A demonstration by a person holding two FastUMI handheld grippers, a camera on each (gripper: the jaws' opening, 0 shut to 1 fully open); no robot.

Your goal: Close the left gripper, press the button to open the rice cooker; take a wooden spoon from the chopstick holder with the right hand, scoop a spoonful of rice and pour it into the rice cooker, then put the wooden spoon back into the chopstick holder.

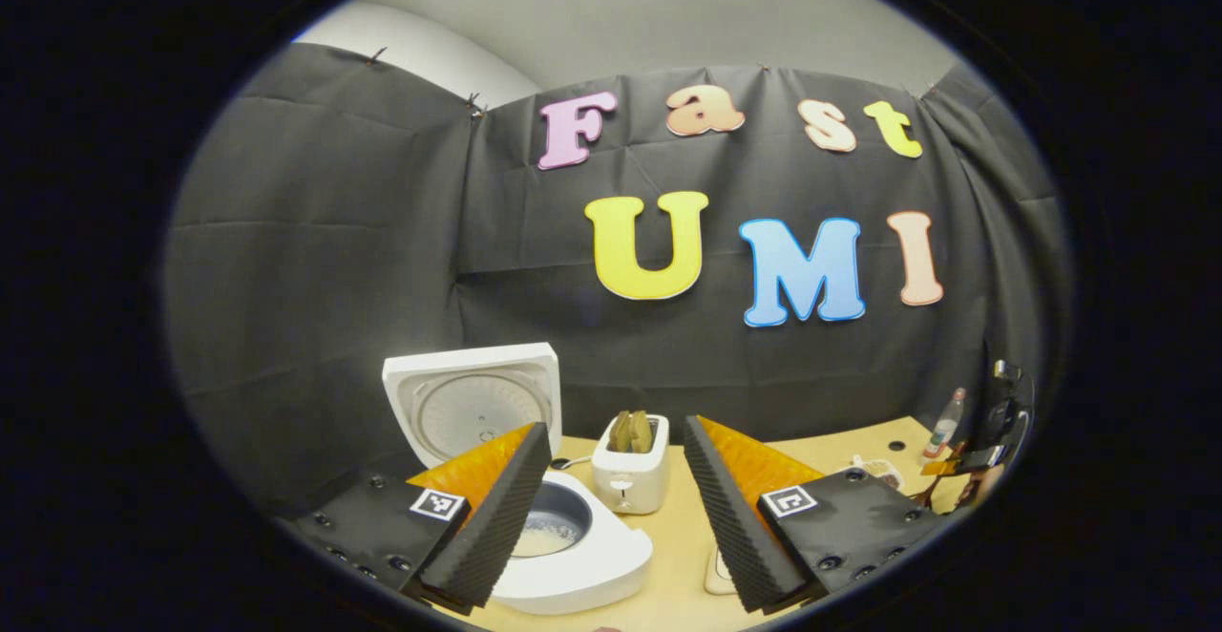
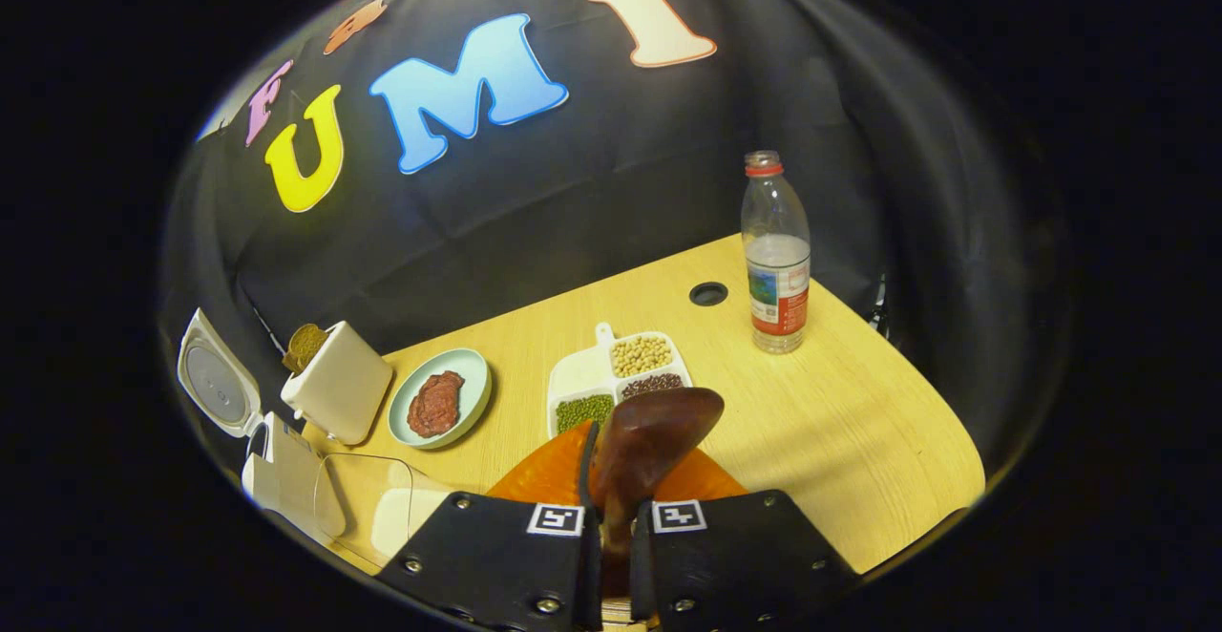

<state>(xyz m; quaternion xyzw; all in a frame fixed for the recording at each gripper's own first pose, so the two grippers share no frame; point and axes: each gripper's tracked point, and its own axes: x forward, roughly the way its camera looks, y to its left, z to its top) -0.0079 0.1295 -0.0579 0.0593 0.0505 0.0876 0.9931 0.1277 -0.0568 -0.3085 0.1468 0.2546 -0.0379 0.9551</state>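
The white rice cooker [image 1: 582, 565] stands open with its lid [image 1: 473, 401] raised; its inner pot [image 1: 546, 529] shows a pale filling. My left gripper [image 1: 611, 517] hangs open just in front of it, nothing between its fingers. My right gripper [image 2: 611, 508] is shut on the handle of a dark wooden spoon [image 2: 659, 431], whose bowl sticks out above a white divided tray [image 2: 573, 379] of beans and grains. The cooker [image 2: 277, 474] and its lid [image 2: 215, 384] lie far to the left in the right gripper view. Whether the spoon carries anything is hidden.
A white toaster [image 1: 630, 470] [image 2: 336, 382] with bread stands beside the cooker. A pale plate [image 2: 477, 379] holds a piece of meat. A clear container [image 2: 368, 508] sits near the front edge, and a plastic bottle [image 2: 776, 255] by a cable hole [image 2: 707, 293].
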